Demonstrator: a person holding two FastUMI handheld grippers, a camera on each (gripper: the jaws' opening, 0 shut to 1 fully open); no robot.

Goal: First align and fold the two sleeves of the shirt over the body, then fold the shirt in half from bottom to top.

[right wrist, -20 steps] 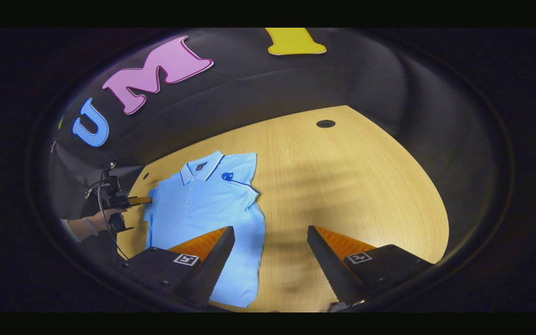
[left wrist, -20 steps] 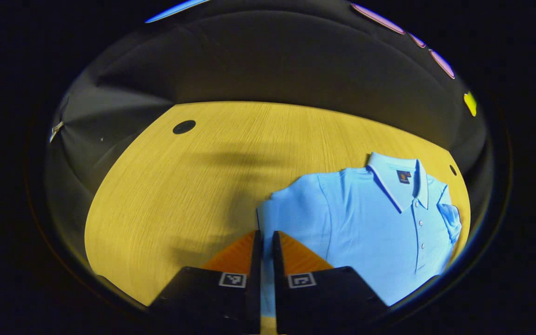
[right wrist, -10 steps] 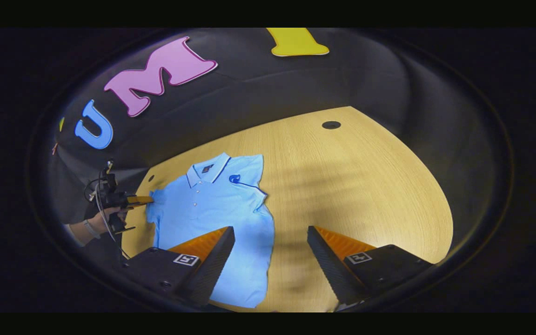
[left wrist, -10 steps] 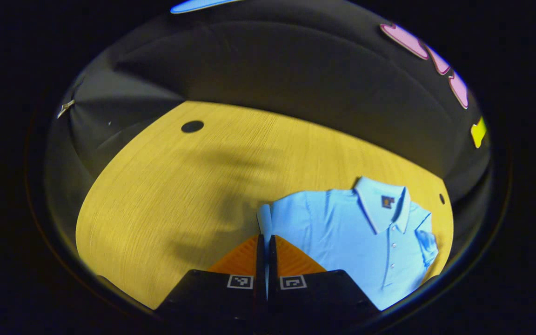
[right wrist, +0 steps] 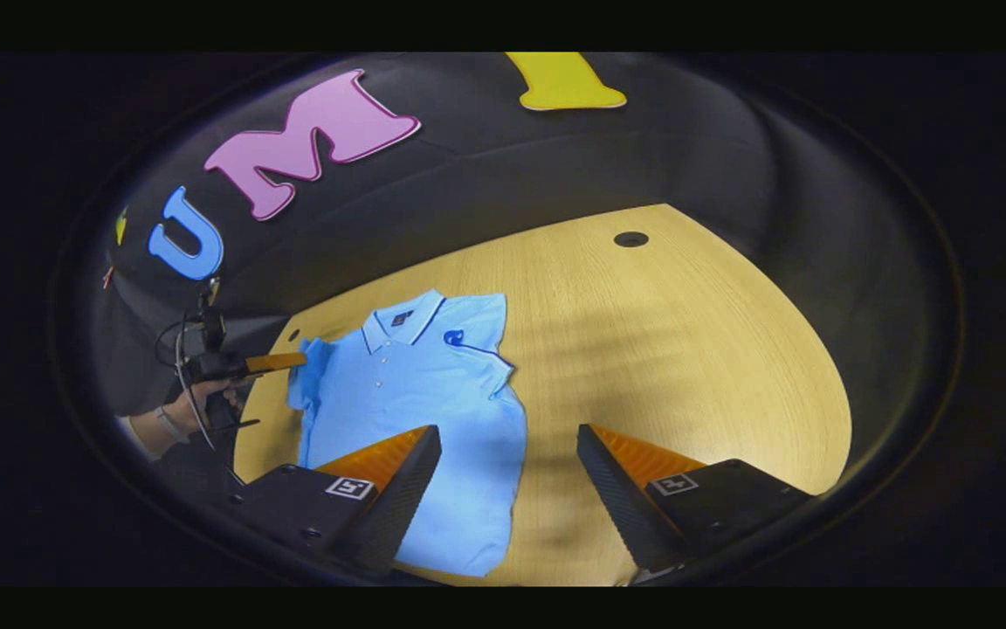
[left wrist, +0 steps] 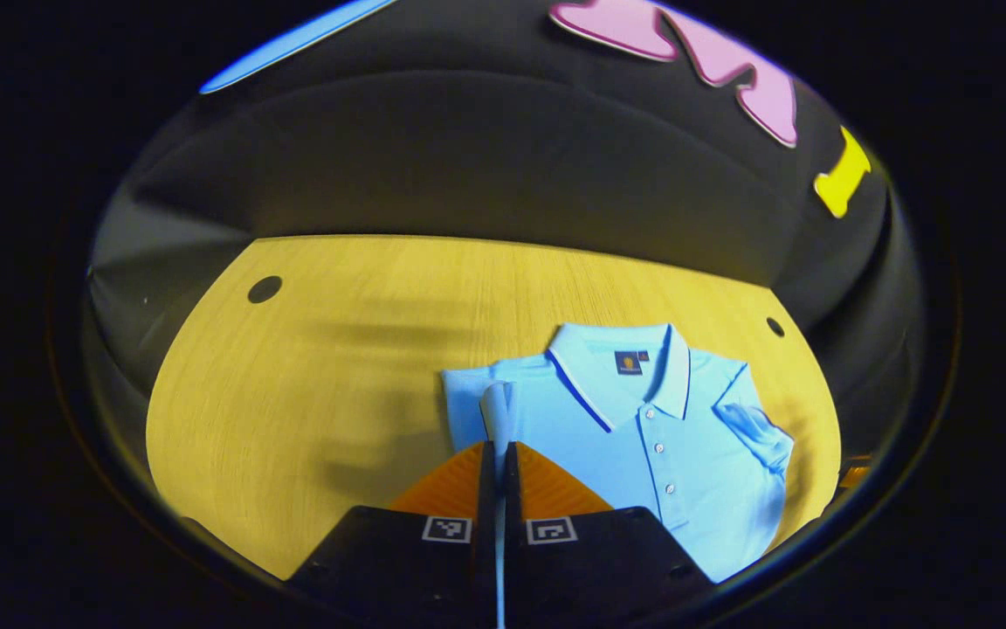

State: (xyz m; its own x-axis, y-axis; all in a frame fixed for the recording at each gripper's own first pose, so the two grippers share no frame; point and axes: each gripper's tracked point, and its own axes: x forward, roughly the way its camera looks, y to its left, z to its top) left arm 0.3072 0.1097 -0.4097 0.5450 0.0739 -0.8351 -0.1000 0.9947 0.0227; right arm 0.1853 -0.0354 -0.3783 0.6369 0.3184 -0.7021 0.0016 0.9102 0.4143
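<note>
A light blue short-sleeved polo shirt (left wrist: 643, 437) with a white-edged collar and a buttoned placket lies face up on the pale yellow wood-grain table (left wrist: 311, 367). In the left gripper view it occupies the right half of the tabletop, collar toward the far wall. One sleeve (left wrist: 756, 428) is already folded inward over the body, its dark-trimmed cuff resting on the chest in the right gripper view (right wrist: 468, 342). The other sleeve (left wrist: 498, 411) is lifted off the table into a narrow upright ridge of cloth.

The left gripper (left wrist: 498, 454) has its fingers pressed together on that raised sleeve, with the blue fabric running down the thin slit between them. In the right gripper view the same gripper (right wrist: 289, 360) appears at the shirt's far edge, held by a hand (right wrist: 180, 411) with a band at the wrist and a cable hanging from the device; the sleeve cloth (right wrist: 309, 371) bunches at its tip.

The right gripper (right wrist: 510, 454) is spread wide with nothing between its fingers. It seems to hover above the table rather than touch it, though that is hard to judge here. Its one finger (right wrist: 403, 489) overlaps the shirt's lower body in the view; the other (right wrist: 616, 498) is over bare wood.

Small dark round holes (left wrist: 265, 289) mark the tabletop near its far corners.
</note>
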